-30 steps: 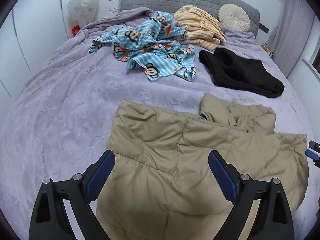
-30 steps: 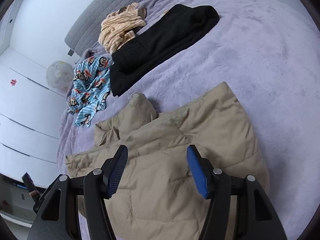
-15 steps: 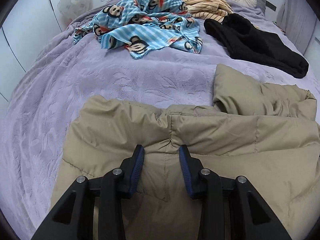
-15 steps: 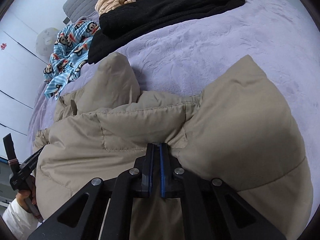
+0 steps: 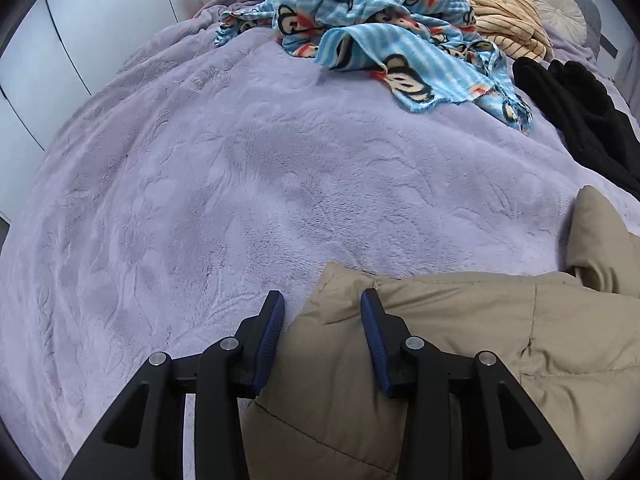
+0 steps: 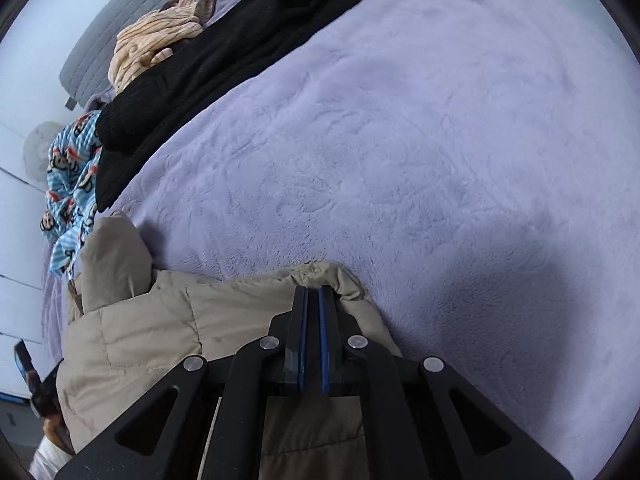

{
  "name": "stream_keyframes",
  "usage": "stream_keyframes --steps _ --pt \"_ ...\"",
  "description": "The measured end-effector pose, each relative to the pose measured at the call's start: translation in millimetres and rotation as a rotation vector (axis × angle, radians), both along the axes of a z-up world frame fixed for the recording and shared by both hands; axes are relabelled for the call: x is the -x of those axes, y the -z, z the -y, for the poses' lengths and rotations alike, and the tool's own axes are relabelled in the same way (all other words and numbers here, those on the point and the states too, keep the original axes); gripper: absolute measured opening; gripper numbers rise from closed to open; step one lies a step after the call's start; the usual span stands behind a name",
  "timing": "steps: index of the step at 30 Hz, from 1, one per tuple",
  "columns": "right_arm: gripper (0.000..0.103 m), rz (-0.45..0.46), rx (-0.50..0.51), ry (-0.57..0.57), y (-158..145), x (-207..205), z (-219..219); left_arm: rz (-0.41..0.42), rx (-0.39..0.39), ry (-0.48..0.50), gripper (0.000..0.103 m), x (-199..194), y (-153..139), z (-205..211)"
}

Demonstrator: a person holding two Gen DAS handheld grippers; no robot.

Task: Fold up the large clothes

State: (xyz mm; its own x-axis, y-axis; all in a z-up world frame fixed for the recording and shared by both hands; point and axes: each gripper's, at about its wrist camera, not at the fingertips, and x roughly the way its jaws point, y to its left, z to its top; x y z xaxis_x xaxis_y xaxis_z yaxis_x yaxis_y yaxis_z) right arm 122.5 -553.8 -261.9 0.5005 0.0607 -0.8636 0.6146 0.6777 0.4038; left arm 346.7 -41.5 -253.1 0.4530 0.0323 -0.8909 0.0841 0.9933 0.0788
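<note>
A beige puffer jacket (image 5: 460, 340) lies bunched on the lilac bed cover (image 5: 200, 200). My left gripper (image 5: 322, 300) straddles its near-left corner. The padded fabric fills the gap between the blue pads, and the jaws are opening slightly. In the right wrist view, my right gripper (image 6: 313, 290) is shut on the jacket's (image 6: 160, 328) puckered right edge, the pads almost together. A folded sleeve or hood (image 6: 112, 256) stands up at the jacket's far side. The left gripper's finger (image 6: 24, 364) shows at the left edge of the right wrist view.
A blue monkey-print blanket (image 5: 380, 40), a striped cream garment (image 5: 500, 12) and a black garment (image 5: 580, 112) lie near the grey headboard (image 6: 108, 40). A round cushion (image 5: 560, 4) sits at the far right. White cupboard doors (image 5: 80, 20) stand left of the bed.
Both grippers came down onto the jacket and closed, the right one fully. The left gripper now sits at the jacket's left corner, and the jacket's edge is gathered up.
</note>
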Motion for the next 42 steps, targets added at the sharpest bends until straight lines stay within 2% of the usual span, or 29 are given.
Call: stream_keyframes --steps 4,8,15,23,27,28,29,30,32,35,38,39,40,42 --pt "0.003 -0.025 0.032 -0.008 -3 -6 -2 0.002 -0.044 0.000 0.042 -3 0 7" --pt "0.008 -0.034 0.059 -0.010 -26 -1 -10 0.014 -0.054 0.012 0.042 11 -25 3" --pt "0.009 0.071 0.033 -0.002 -75 39 -36 0.035 -0.048 0.104 0.043 70 -75 -5" --pt "0.009 0.092 -0.002 -0.017 -96 96 -75 -0.035 0.034 0.113 0.043 148 -87 -11" --pt "0.009 0.087 -0.054 -0.019 -97 126 -88 -0.055 0.071 0.106 0.043 176 -89 -14" --pt "0.009 0.087 -0.067 -0.019 -97 133 -91 -0.063 0.080 0.102 0.059 181 -90 -16" --pt "0.009 0.086 -0.079 -0.016 -97 140 -94 -0.063 0.091 0.097 0.085 187 -91 -17" --pt "0.009 0.086 -0.088 -0.013 -97 145 -97 -0.049 0.095 0.090 0.093 194 -93 -19" --pt "0.009 0.086 -0.110 -0.004 -96 158 -103 -0.024 0.090 0.097 0.097 205 -97 -20" --pt "0.010 0.082 -0.142 0.014 -92 175 -112 -0.068 0.088 0.115 0.097 219 -94 -20" --pt "0.020 0.073 -0.188 0.041 -84 189 -119 -0.097 0.102 0.115 0.097 230 -88 -25" --pt "0.033 0.073 -0.201 0.049 -81 192 -122 -0.106 0.111 0.109 0.097 233 -87 -28" --pt "0.051 0.075 -0.213 0.055 -78 195 -125 -0.123 0.126 0.100 0.103 236 -84 -31" --pt "0.064 0.081 -0.233 0.061 -73 200 -129 -0.151 0.164 0.074 0.103 241 -78 -38"
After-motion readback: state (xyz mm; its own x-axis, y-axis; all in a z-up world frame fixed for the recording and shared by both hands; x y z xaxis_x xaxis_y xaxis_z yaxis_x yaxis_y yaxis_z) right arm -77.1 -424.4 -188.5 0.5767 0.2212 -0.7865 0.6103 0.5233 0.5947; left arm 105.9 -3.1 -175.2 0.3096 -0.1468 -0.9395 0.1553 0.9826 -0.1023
